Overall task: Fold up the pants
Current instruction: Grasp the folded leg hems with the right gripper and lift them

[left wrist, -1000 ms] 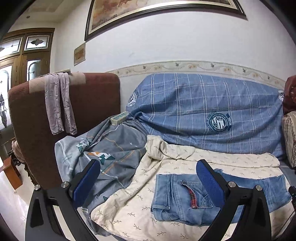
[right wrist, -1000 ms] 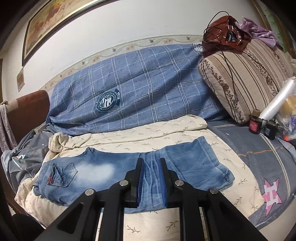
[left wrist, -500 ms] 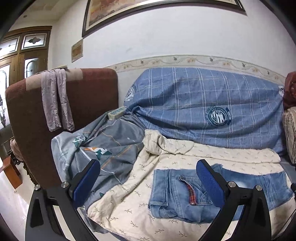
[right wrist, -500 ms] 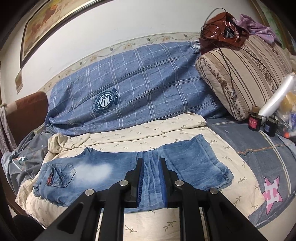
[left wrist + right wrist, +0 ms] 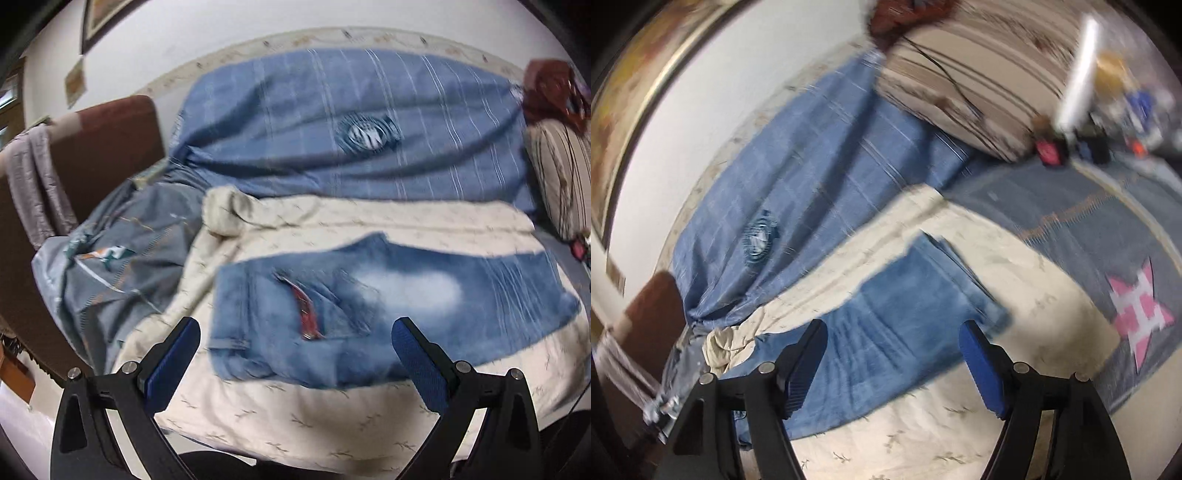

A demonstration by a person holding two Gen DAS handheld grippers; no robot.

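Note:
The blue jeans (image 5: pixel 388 306) lie flat across a cream leaf-print blanket (image 5: pixel 295 417) on the sofa, waist and back pocket at the left, leg ends at the right. In the right wrist view the jeans (image 5: pixel 897 325) show their leg end. My left gripper (image 5: pixel 295 350) is open and empty, hovering near the waist end. My right gripper (image 5: pixel 892 354) is open and empty above the leg part. Both views are blurred.
A blue checked sheet (image 5: pixel 351 129) covers the sofa back. A grey patterned cover (image 5: pixel 122 258) and a brown armrest (image 5: pixel 107 140) with a cloth are at the left. A striped pillow (image 5: pixel 979 81) and small bottles (image 5: pixel 1071 147) sit at the right.
My right gripper has opened, let go of the jeans and swung with a tilt. My left gripper, still open, has moved right, towards the jeans' waist.

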